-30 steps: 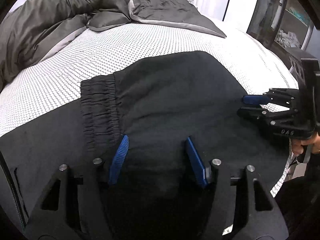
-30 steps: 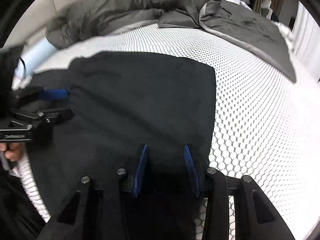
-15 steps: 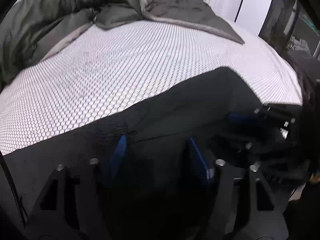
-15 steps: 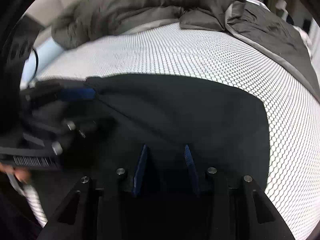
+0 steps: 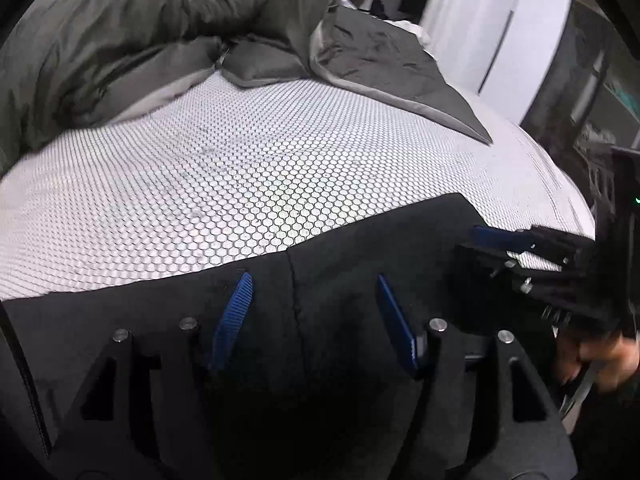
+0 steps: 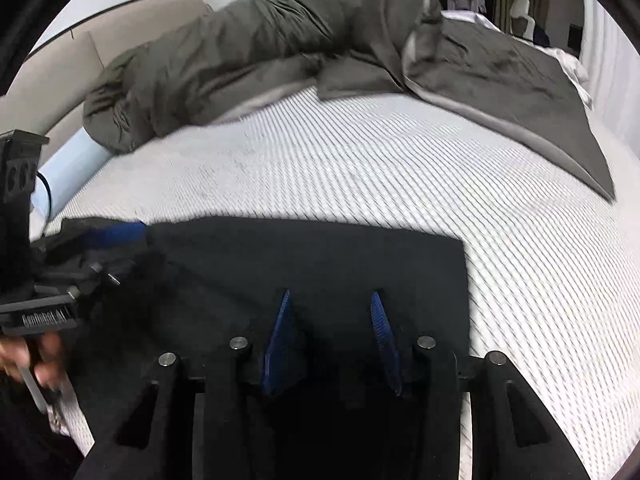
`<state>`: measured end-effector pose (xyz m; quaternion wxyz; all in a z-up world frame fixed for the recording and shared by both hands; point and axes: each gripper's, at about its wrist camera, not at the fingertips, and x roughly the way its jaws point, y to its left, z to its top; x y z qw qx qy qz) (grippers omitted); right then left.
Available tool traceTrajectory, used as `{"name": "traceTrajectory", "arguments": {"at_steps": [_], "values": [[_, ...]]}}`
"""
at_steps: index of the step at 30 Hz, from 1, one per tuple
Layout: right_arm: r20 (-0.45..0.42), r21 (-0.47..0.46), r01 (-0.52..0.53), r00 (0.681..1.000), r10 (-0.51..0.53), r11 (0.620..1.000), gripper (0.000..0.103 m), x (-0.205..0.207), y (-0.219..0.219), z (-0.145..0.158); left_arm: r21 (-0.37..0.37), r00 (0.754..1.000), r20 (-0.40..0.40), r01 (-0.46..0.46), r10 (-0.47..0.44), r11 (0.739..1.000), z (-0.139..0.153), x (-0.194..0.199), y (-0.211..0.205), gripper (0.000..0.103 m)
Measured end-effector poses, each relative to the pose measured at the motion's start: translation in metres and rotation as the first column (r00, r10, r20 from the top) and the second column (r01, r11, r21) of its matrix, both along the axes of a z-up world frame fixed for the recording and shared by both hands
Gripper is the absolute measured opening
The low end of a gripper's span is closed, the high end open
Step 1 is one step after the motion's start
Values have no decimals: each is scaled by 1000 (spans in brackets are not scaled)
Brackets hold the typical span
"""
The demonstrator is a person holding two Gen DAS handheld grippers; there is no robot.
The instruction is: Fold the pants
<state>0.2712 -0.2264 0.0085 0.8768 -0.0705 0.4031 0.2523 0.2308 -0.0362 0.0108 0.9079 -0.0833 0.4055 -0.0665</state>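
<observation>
Black pants [image 5: 340, 264] on white mattress [image 5: 200, 184], grey duvet [image 5: 140, 40] at 12 o'clock.
Left gripper [image 5: 312, 312] and right gripper [image 6: 332, 332]: jaws spread over cloth; a grip, cannot tell.

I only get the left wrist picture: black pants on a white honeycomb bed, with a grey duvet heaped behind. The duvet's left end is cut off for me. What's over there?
Observer: The right wrist view shows a pale blue roll lying at the edge of the mattress, right by the end of the grey duvet.
Operator: Funny. And behind the heap?
Observer: A beige padded headboard curves along behind it.
</observation>
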Motion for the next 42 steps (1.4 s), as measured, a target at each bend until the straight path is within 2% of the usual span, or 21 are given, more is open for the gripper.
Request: {"name": "traceTrajectory", "arguments": {"at_steps": [2,4,5,6,9,12,15,17,19,21,22,24,26,27,28,32,35,37,39,41,42], "values": [[-29,8,-21,999,21,1000,42,9,17,-7,9,999,-42,-27,27,1000,-11,11,0,62],[-42,-8,-40,998,39,999,42,23,31,-16,60,993,-91,-66,72,996,-24,22,1,62],[-54,-48,-34,998,31,998,42,33,39,-22,70,991,-102,-82,89,994,-29,24,4,66],[-60,-95,-11,998,5,995,42,36,38,-27,42,990,-117,-79,83,996,-35,27,7,68],[-26,-189,93,995,-100,978,42,44,15,-33,-20,989,-132,-72,68,997,-40,27,16,68],[16,-230,219,975,-222,948,44,55,-20,-27,-13,991,-119,-63,61,998,-37,23,17,68],[-5,-167,259,965,-264,951,45,54,-44,-17,-16,991,-109,-74,72,997,-28,15,19,68],[-1,-133,233,972,-235,963,45,38,-50,-3,28,996,-67,-62,64,998,-13,4,18,68],[34,-92,143,990,-140,985,50,12,-42,10,65,1000,6,-29,29,997,7,-17,12,68],[28,-47,44,999,-43,998,56,-14,-35,12,70,999,38,29,-32,997,16,-38,1,72],[5,-19,1,1000,-1,1000,58,-24,-29,8,64,997,42,57,-60,996,15,-46,-5,76],[-62,-9,-71,996,70,997,58,-39,-11,-6,72,992,16,123,-124,990,2,-57,-21,76],[-64,-100,-118,992,112,988,57,-53,8,-21,136,987,-52,155,-149,979,-20,-56,-33,76],[-36,-158,-120,993,115,980,57,-56,13,-25,174,988,-66,152,-143,973,-27,-54,-35,76],[-29,-165,-111,994,108,980,57,-60,13,-25,194,988,-64,153,-143,969,-32,-53,-34,78],[28,-184,35,999,-30,982,57,-64,-27,-16,114,991,-58,126,-120,985,-29,-56,-17,82],[65,-143,76,996,-68,987,57,-73,-46,-4,142,994,-29,106,-103,984,-15,-73,-23,81],[89,-84,48,995,-41,995,57,-92,-54,4,130,979,27,198,-203,972,1,-96,-38,83],[86,-10,-17,996,18,1000,58,-110,-48,7,140,960,34,270,-277,953,2,-110,-57,85],[34,22,-72,997,71,997,58,-114,-32,-1,177,945,-24,325,-326,929,-13,-111,-77,85],[2,-13,-95,995,95,995,58,-113,-20,-10,199,944,-45,330,-328,923,-19,-110,-80,85]]}}
